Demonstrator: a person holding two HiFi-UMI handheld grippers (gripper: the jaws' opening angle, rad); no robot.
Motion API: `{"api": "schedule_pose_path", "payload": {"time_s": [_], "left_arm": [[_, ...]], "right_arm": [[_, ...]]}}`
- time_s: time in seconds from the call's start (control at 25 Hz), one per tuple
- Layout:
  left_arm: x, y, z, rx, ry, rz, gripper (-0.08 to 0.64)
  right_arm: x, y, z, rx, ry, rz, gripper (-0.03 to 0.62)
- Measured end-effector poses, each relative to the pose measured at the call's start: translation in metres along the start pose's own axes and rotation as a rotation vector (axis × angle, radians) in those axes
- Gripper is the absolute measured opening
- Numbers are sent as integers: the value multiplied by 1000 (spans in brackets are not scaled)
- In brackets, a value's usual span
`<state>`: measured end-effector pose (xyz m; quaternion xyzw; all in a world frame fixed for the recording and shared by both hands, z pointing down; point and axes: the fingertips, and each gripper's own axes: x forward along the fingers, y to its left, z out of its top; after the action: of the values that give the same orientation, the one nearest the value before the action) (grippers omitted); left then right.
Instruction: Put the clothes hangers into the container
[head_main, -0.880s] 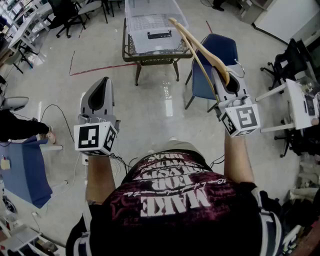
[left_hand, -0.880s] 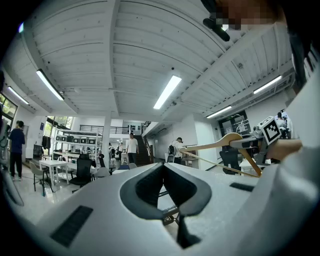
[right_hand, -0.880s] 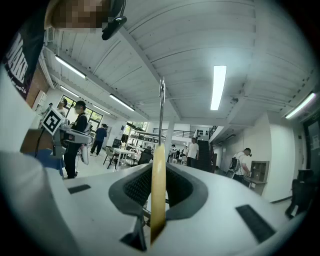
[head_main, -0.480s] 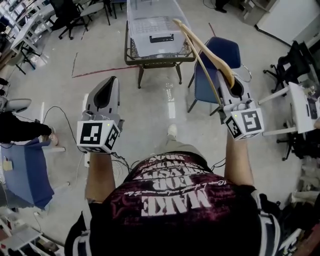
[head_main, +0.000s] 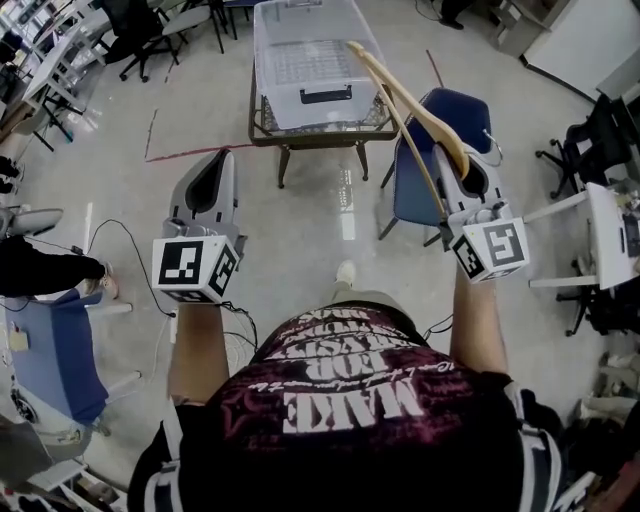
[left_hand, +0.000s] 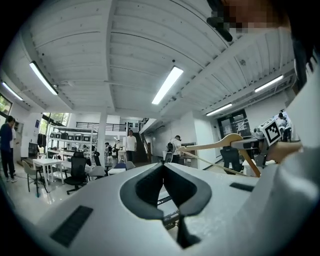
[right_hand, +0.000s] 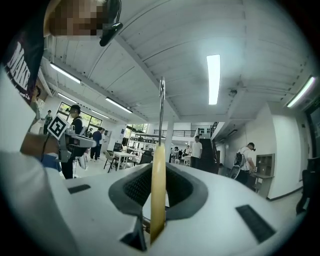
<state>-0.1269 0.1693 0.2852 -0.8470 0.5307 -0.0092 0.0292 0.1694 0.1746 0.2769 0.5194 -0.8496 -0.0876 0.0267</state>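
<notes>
Closer now: the table (head_main: 268, 125) and the clear container (head_main: 290, 95) on it sit nearer in the head view than a moment ago, and a shoe (head_main: 345, 271) shows on the floor below them. Both grippers are held level out in front. The right gripper (head_main: 457, 152) has its jaws narrow, clamped on the wooden hanger (head_main: 415, 105), whose long arm reaches away to the far left, its tip lying over the container's right side in the head view. Seen from the right gripper (right_hand: 157, 167), the hanger (right_hand: 158, 190) stands edge-on with its metal hook (right_hand: 161, 105) up. The left gripper (head_main: 212, 160) has its jaws pressed together, nothing between them. A blue chair (head_main: 410, 185) stands right of the table.
</notes>
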Motion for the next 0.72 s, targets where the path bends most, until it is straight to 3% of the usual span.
{"api": "schedule_pose_path", "payload": {"time_s": [0.36, 0.72], "left_arm": [[62, 14, -27, 7, 62, 17, 6], [122, 14, -18, 41, 69, 25, 6]], "right_arm": [[53, -37, -26, 29, 20, 36, 60], [97, -85, -37, 59, 18, 66, 60]]}}
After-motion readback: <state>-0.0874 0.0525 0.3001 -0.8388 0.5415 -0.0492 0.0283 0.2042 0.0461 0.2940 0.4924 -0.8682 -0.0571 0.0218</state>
